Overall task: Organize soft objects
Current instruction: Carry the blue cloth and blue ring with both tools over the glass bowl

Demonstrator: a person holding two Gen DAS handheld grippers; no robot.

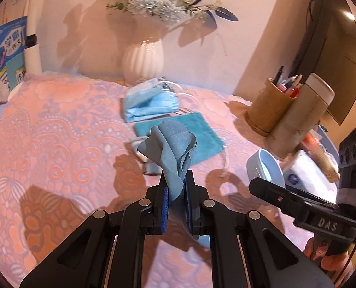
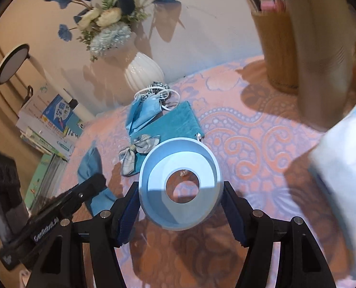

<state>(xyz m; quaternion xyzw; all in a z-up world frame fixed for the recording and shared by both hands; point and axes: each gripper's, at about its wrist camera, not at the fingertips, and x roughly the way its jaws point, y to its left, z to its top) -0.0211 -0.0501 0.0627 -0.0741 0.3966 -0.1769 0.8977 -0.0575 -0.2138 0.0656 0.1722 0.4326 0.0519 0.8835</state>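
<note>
At the lower centre of the left wrist view, the left gripper is clenched on a grey-blue cloth, its blue pads nearly together with only the bunched fabric between them; the cloth rises crumpled above the fingertips and a tail hangs below. Beyond it, toward the middle of the frame, a teal pouch lies flat on the pink patterned cover, with crumpled blue face masks just behind it near a white ribbed vase. In the right wrist view, the right gripper stands wide, its two fingers pressed against opposite sides of a pale blue ring-shaped bowl at the frame's centre. A plaid bow rests on the pouch just above the bowl's rim.
</note>
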